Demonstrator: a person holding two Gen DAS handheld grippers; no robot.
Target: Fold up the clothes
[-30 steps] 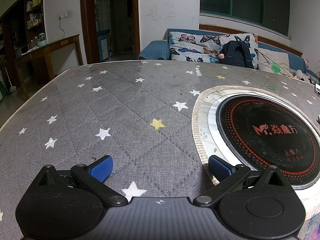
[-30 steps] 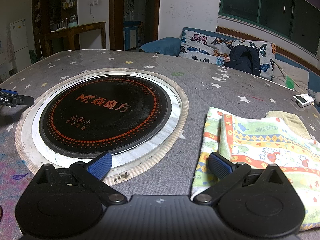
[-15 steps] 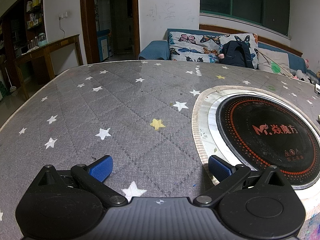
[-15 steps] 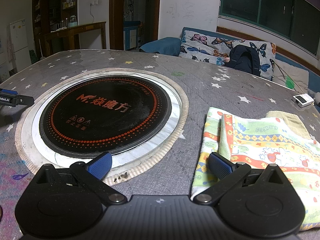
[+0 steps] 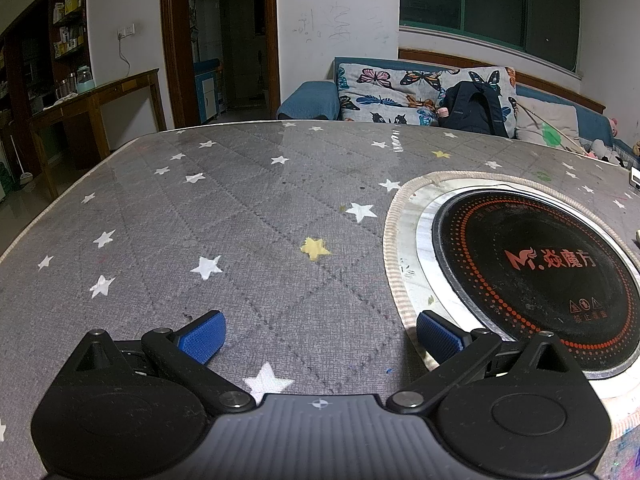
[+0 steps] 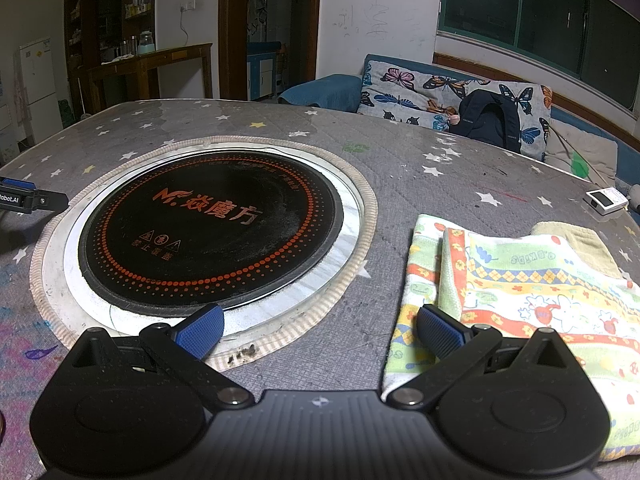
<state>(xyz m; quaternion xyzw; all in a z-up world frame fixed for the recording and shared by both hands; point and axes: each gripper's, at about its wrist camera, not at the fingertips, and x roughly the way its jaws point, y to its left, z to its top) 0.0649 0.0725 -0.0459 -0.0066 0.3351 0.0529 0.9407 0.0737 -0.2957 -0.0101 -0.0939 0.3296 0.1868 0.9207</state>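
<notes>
Your left tongs (image 5: 318, 338) and right tongs (image 6: 320, 330) both gape apart, gripping nothing; the folded cloth (image 6: 532, 296) lies flat on the surface (image 6: 400, 168), long axis running rightward.

On the black round cooktop (image 6: 210, 230) set in the table I read an orange "M." logo followed by the characters 焱魔方, with three small warning triangles and a line of tiny characters below, too small to read. My other tongs (image 6: 30, 199), at the left edge, carry "Robot.AI". The folded cloth (image 6: 532, 280) shows faint lettering I can't read for sure.
</notes>
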